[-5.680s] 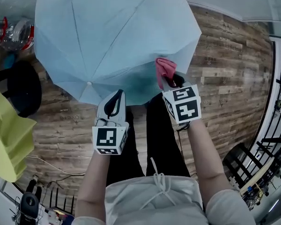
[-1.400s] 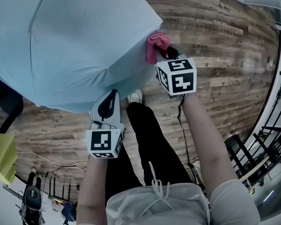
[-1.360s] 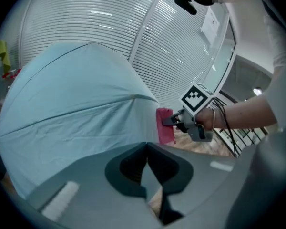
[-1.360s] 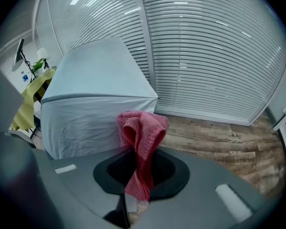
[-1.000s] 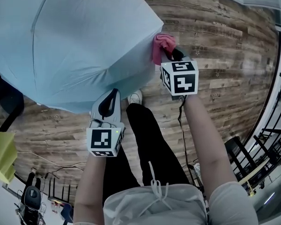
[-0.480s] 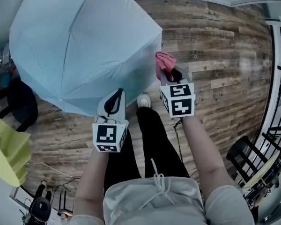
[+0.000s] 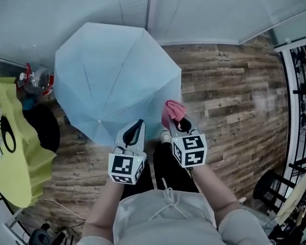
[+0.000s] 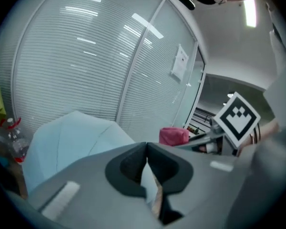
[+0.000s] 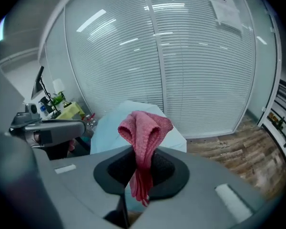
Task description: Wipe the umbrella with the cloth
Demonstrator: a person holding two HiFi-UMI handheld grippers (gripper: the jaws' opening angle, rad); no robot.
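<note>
An open light-blue umbrella [image 7: 117, 80] rests with its canopy up on the wooden floor, in front of the person's legs. My right gripper [image 7: 177, 125] is shut on a bunched pink cloth [image 7: 172, 111], which sticks up from the jaws beside the canopy's near right edge. In the right gripper view the cloth [image 9: 144, 128] stands above the right gripper [image 9: 142, 155], with the umbrella [image 9: 112, 125] behind it. My left gripper [image 7: 137, 126] hovers at the canopy's near edge. In its own view the left gripper [image 8: 146, 146] is shut with nothing held, and the umbrella [image 8: 71, 137] lies beyond.
A table under a yellow cover [image 7: 15, 142] stands at the left, with a clear bottle [image 7: 36, 80] and a dark round seat [image 7: 43, 129] near it. A glass wall with blinds [image 7: 143, 9] runs behind the umbrella. Black railings [image 7: 302, 86] stand at the right.
The head view has tilted up, so the whole umbrella and the blinds show. My right gripper has drawn the cloth back from the canopy's right side to its near edge. The left gripper stays shut.
</note>
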